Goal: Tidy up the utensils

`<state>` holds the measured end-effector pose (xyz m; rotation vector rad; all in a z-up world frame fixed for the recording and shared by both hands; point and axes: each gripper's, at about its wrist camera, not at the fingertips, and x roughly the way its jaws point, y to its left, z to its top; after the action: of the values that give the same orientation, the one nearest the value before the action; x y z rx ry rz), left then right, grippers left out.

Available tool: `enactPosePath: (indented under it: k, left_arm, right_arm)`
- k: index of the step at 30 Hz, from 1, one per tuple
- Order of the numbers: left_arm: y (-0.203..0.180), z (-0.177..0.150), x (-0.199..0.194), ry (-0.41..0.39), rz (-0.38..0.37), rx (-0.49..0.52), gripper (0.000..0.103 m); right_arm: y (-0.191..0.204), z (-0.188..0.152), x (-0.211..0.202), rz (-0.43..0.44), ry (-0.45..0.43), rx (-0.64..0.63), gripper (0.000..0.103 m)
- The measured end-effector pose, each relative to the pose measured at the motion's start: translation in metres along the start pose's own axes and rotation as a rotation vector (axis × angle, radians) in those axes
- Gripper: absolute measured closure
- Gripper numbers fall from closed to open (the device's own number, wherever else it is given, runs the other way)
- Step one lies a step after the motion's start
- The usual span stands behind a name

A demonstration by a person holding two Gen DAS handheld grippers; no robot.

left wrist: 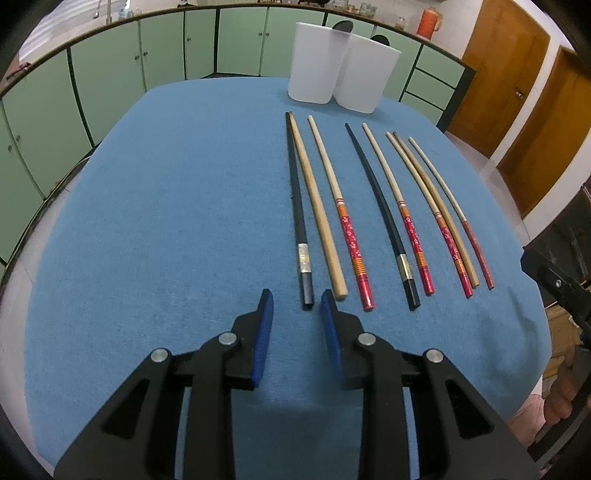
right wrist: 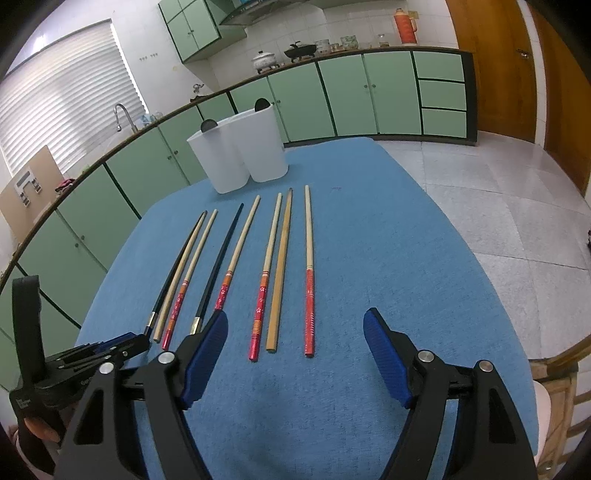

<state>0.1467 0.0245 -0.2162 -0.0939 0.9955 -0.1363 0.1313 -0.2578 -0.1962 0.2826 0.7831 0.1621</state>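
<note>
Several chopsticks lie side by side on the blue tablecloth [left wrist: 166,221]: black ones [left wrist: 297,206], plain wooden ones [left wrist: 317,206] and red-handled ones [left wrist: 351,240]. My left gripper [left wrist: 297,299] hovers at their near ends, its jaws narrowly apart. The butt of the leftmost black chopstick sits just ahead between the tips, untouched. My right gripper [right wrist: 295,317] stands wide open over the near ends of a red-patterned chopstick [right wrist: 260,302], a bamboo one [right wrist: 279,280] and a red one [right wrist: 309,310], holding nothing. Two white containers [left wrist: 314,62] [right wrist: 221,158] stand at the table's far end.
A dark rounded utensil head [left wrist: 341,26] pokes out of each container. Green cabinets [right wrist: 351,96] run behind the table. Tiled floor [right wrist: 498,206] lies past the table's right edge, with a wooden chair [right wrist: 561,387] near the front corner. A hand [right wrist: 37,428] holds the left gripper.
</note>
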Motion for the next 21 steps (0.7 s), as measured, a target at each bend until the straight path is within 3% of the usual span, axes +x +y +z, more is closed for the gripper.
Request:
enactPosePath:
  k: [14, 16, 19, 21]
  left_arm:
    - [-0.0031, -0.0056, 0.0003, -0.042, 0.031, -0.008, 0.080]
    - [-0.0009, -0.0050, -0.0003, -0.042, 0.031, -0.013, 0.083]
    - [0.0002, -0.0060, -0.0014, -0.039, 0.020, -0.019, 0.097]
    - [-0.0004, -0.0057, -0.0016, -0.038, 0.020, -0.016, 0.097]
  right_arm:
    - [-0.0003, -0.0009, 0.0013, -0.003, 0.001, 0.004, 0.031]
    - [-0.0004, -0.0015, 0.0019, -0.003, 0.002, 0.005, 0.032]
    - [0.0000, -0.0022, 0.0025, -0.001, 0.005, 0.006, 0.035]
    - [0.0010, -0.0028, 0.0030, 0.001, 0.009, 0.003, 0.037]
